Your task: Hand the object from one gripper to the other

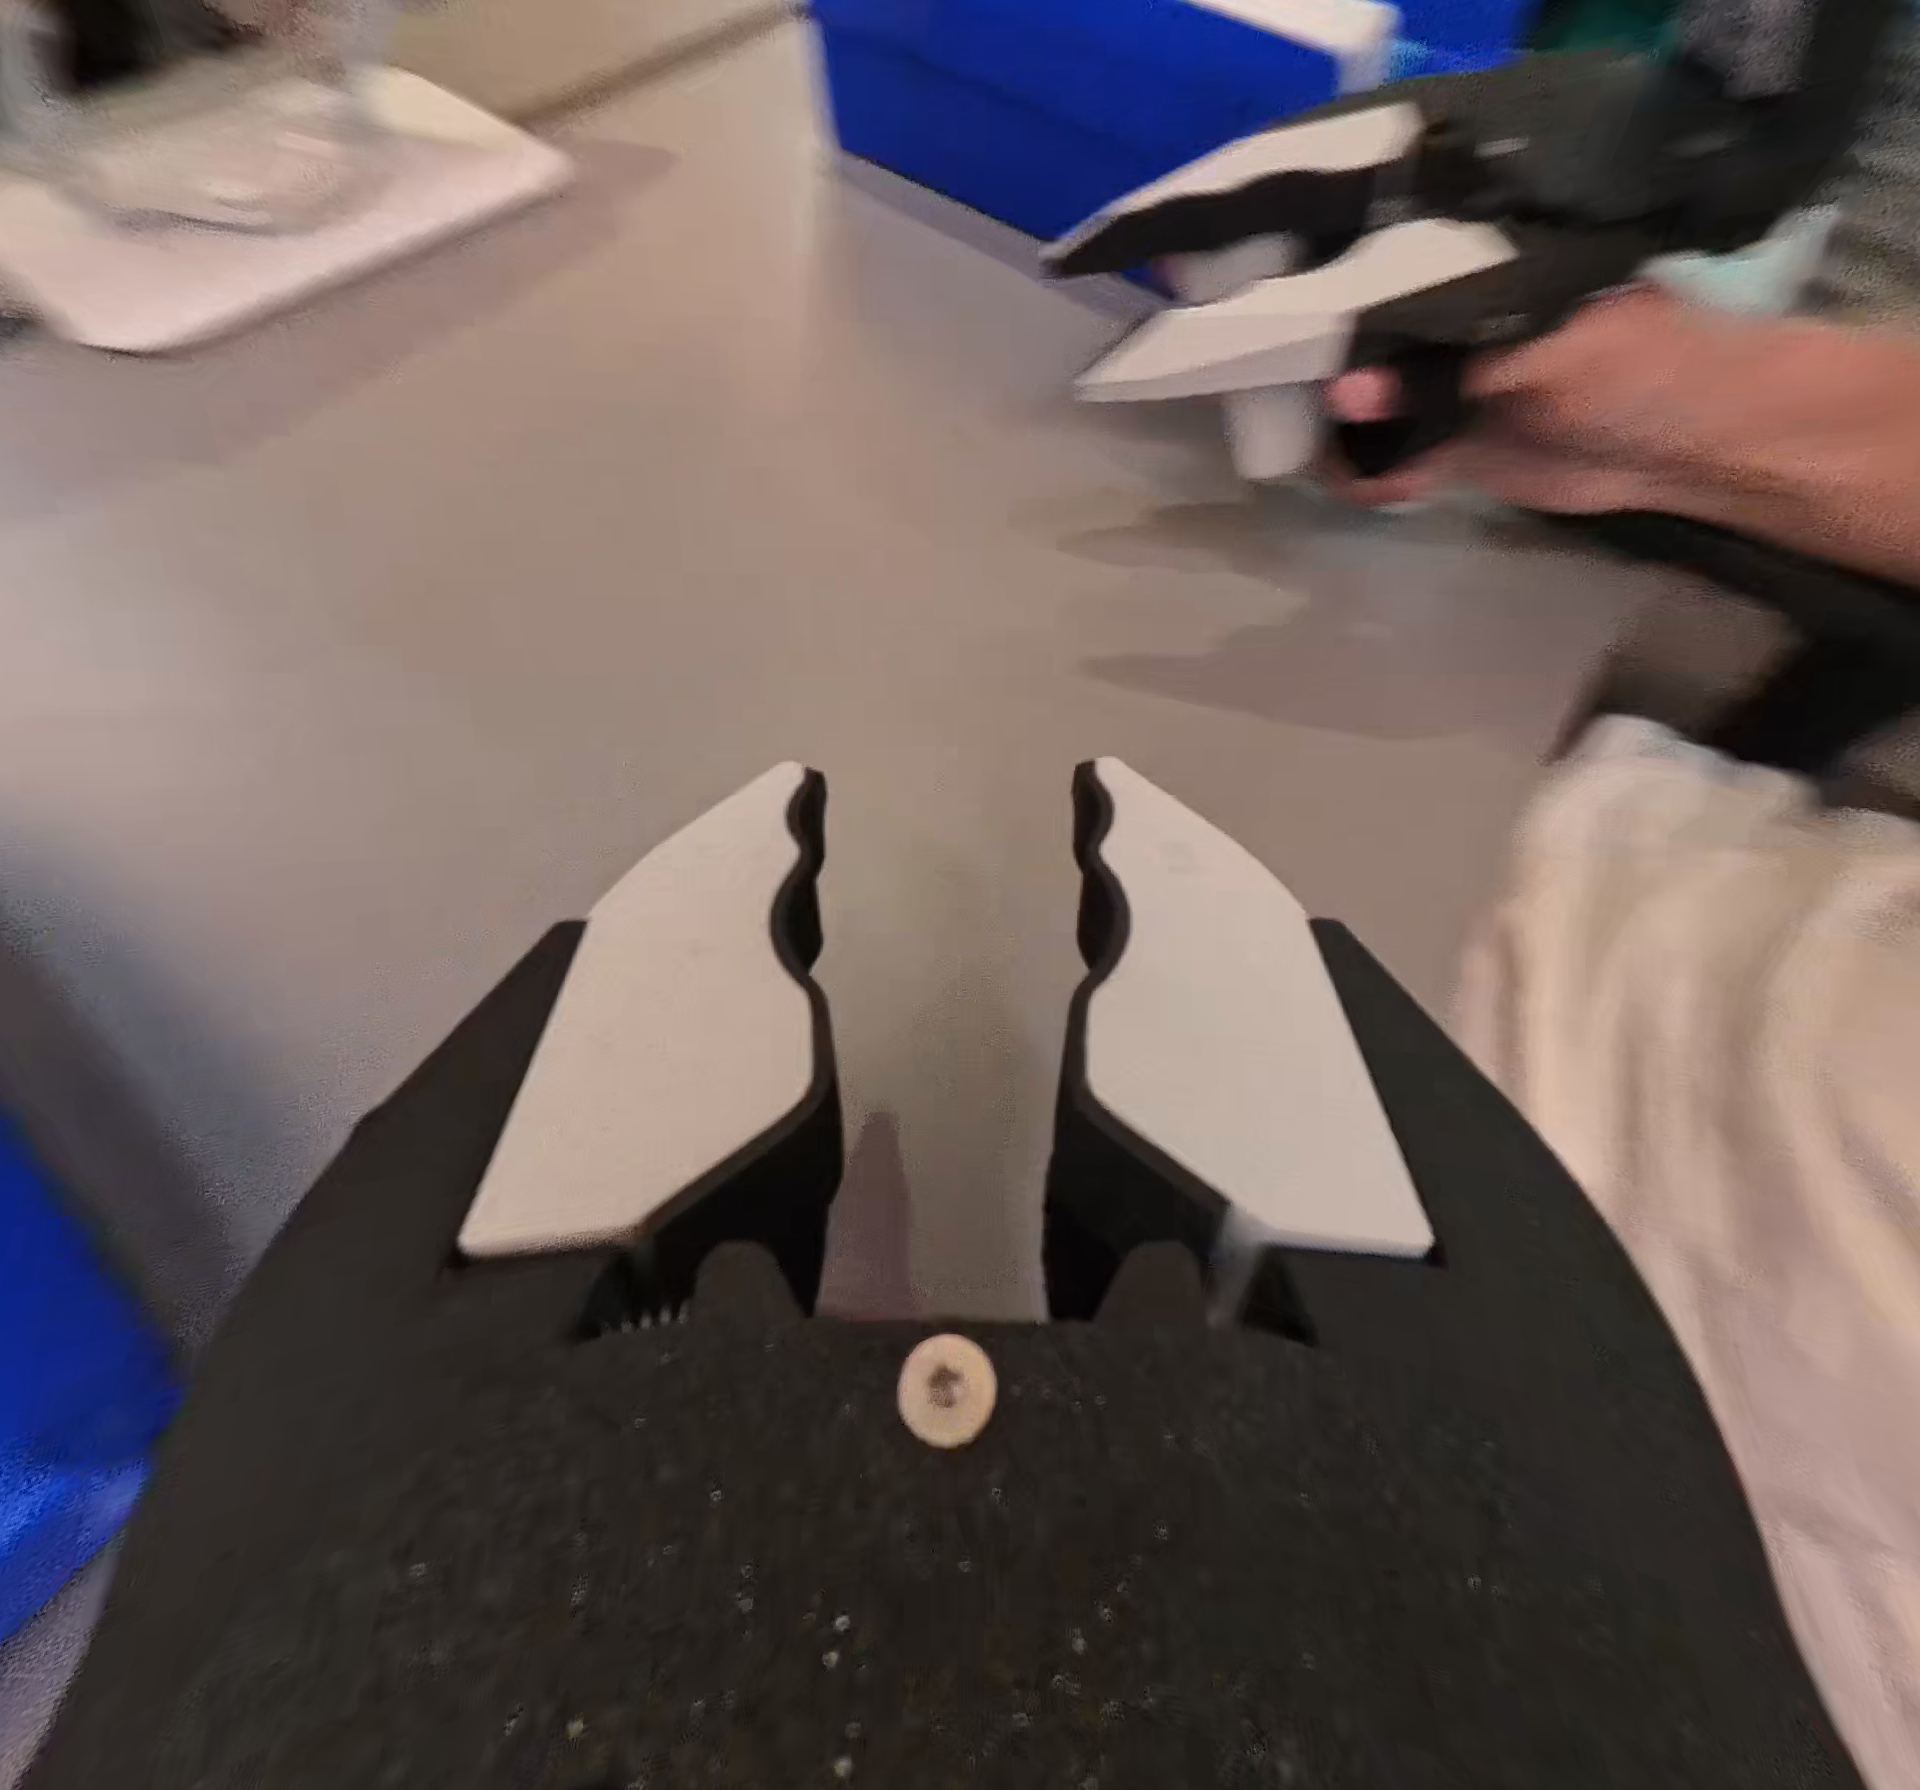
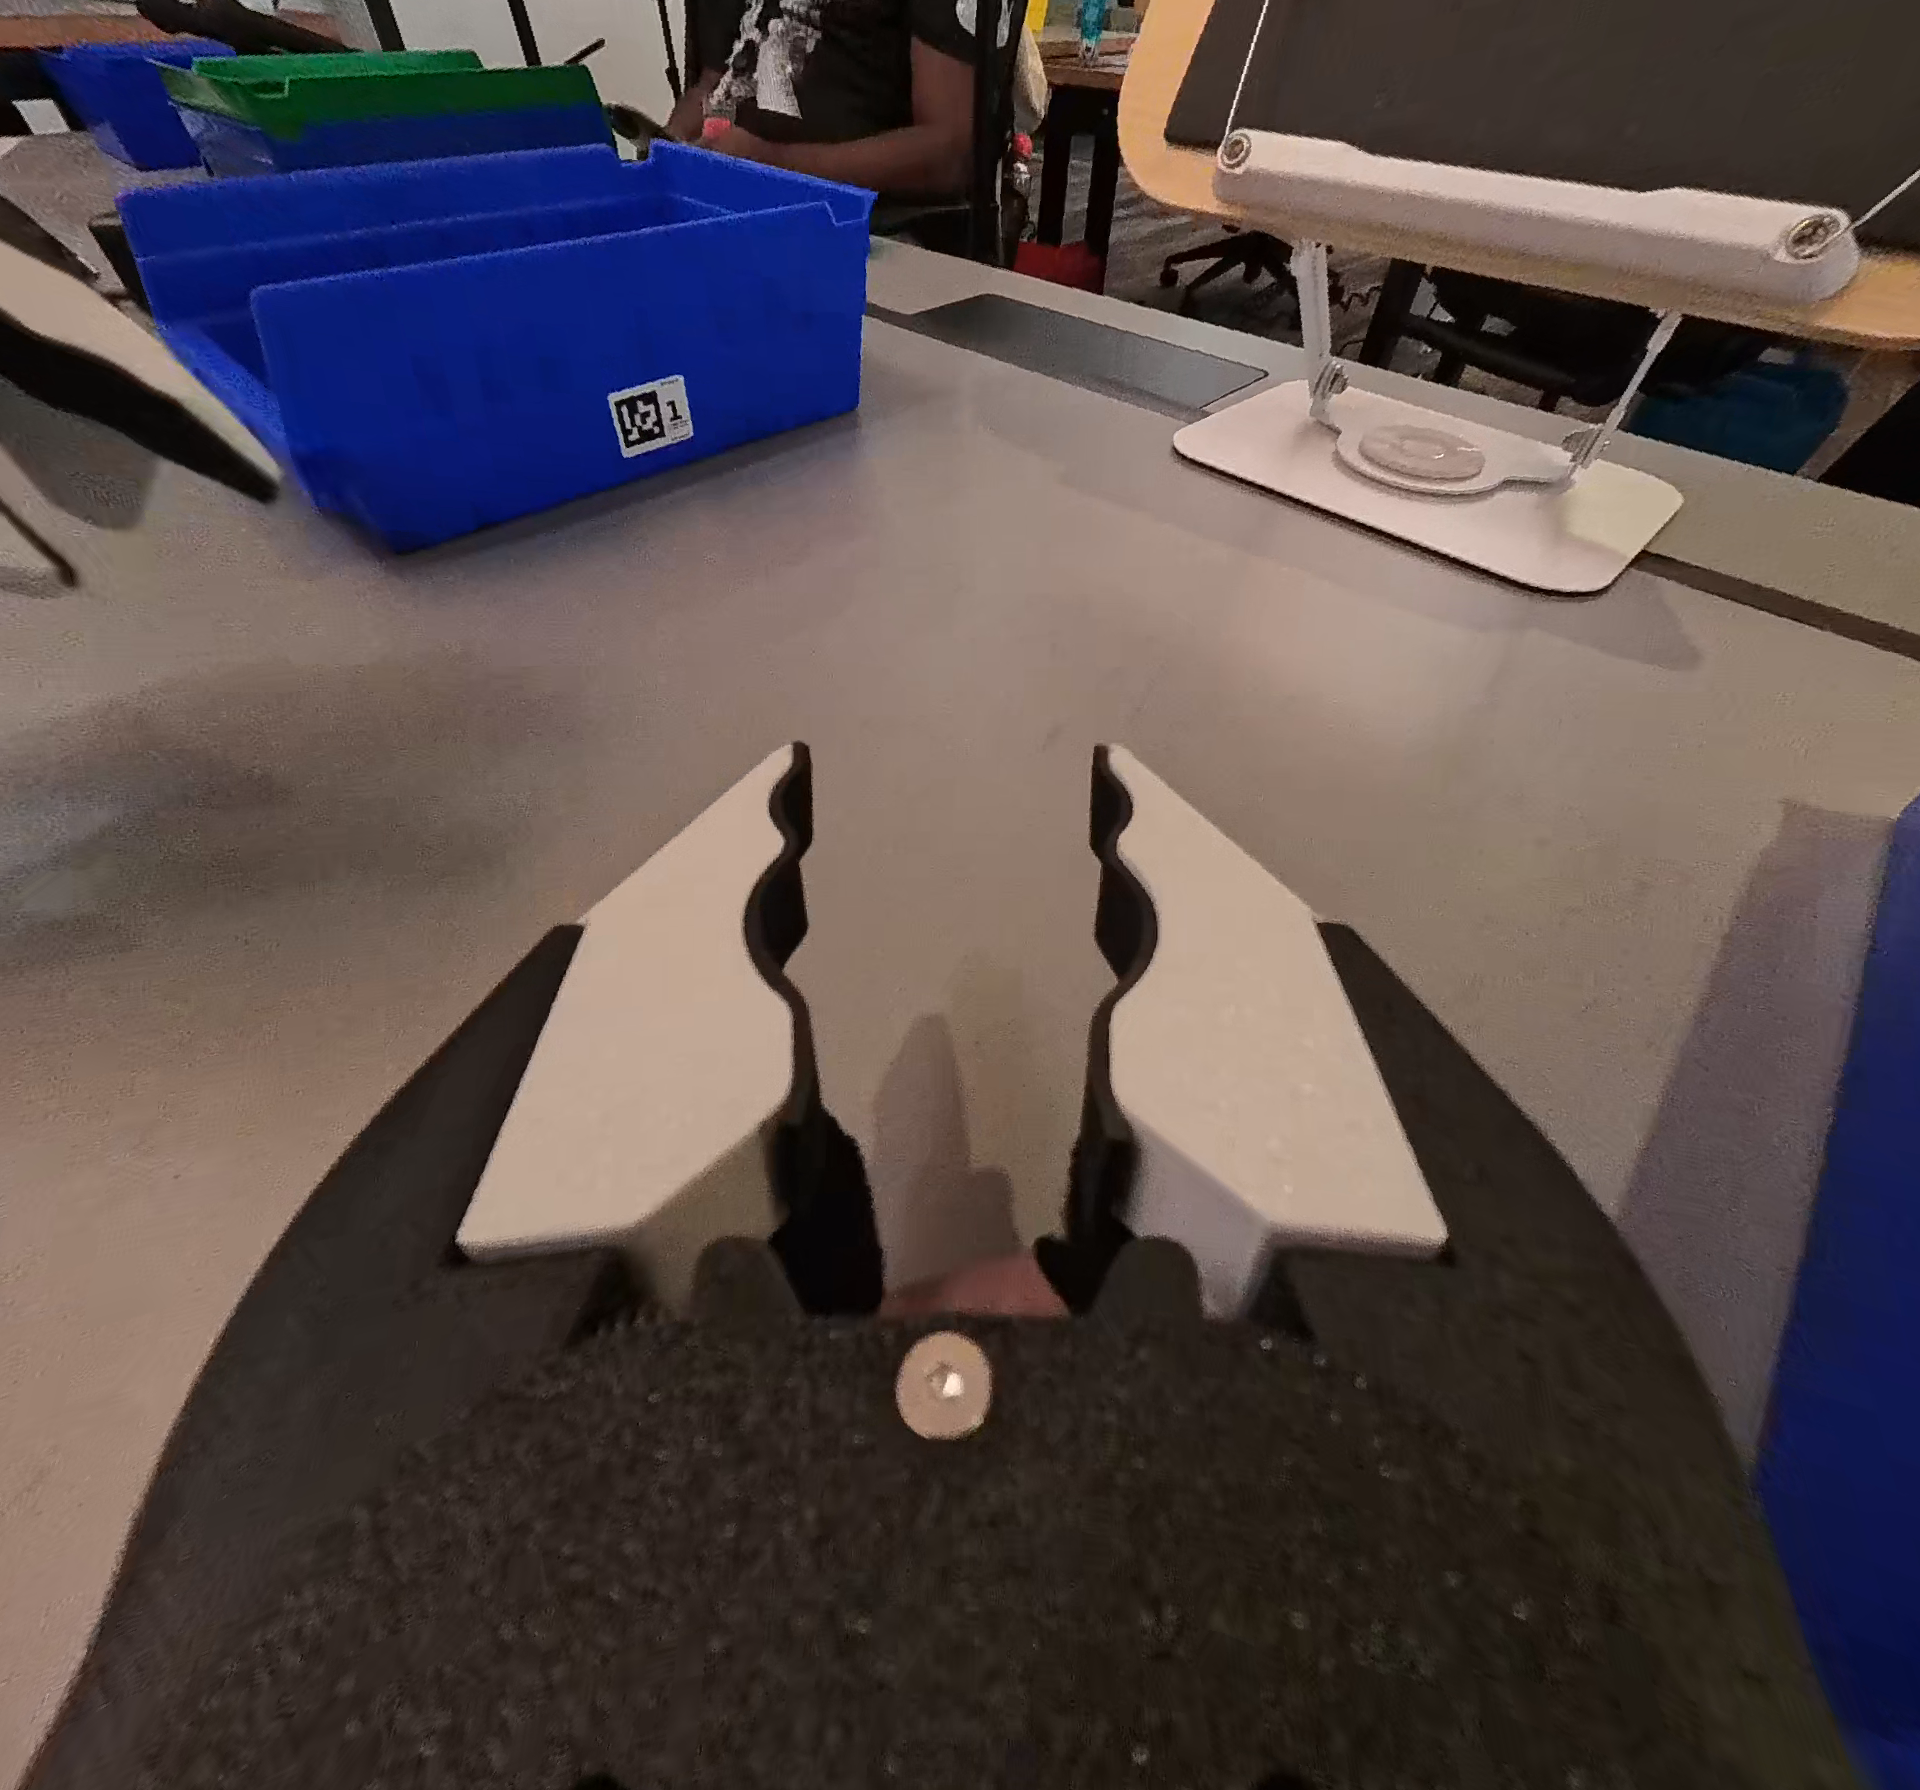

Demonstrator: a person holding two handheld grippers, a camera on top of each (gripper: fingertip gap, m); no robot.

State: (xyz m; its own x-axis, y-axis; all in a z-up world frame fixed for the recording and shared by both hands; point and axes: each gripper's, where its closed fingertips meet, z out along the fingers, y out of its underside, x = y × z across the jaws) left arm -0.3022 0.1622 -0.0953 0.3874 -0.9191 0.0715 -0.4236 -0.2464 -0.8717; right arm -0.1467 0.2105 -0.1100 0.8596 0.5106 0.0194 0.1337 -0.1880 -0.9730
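My left gripper (image 1: 948, 784) is open and empty over the grey table (image 1: 623, 545). My right gripper (image 2: 951, 764) is also open and empty, low over the same table (image 2: 1039, 618). The right gripper also shows in the left wrist view (image 1: 1075, 322) at the upper right, held by a hand (image 1: 1683, 421), jaws apart and pointing left. One finger of the left gripper shows at the left edge of the right wrist view (image 2: 114, 379). No loose object shows between either pair of fingers or on the table. The left wrist view is motion-blurred.
A blue bin (image 2: 561, 369) stands at the back left with a green bin (image 2: 384, 93) behind it; it also shows in the left wrist view (image 1: 1039, 78). A white stand's base plate (image 2: 1434, 493) sits at the back right. Pale cloth (image 1: 1714, 1117) lies at right. A person (image 2: 831, 78) sits beyond the table.
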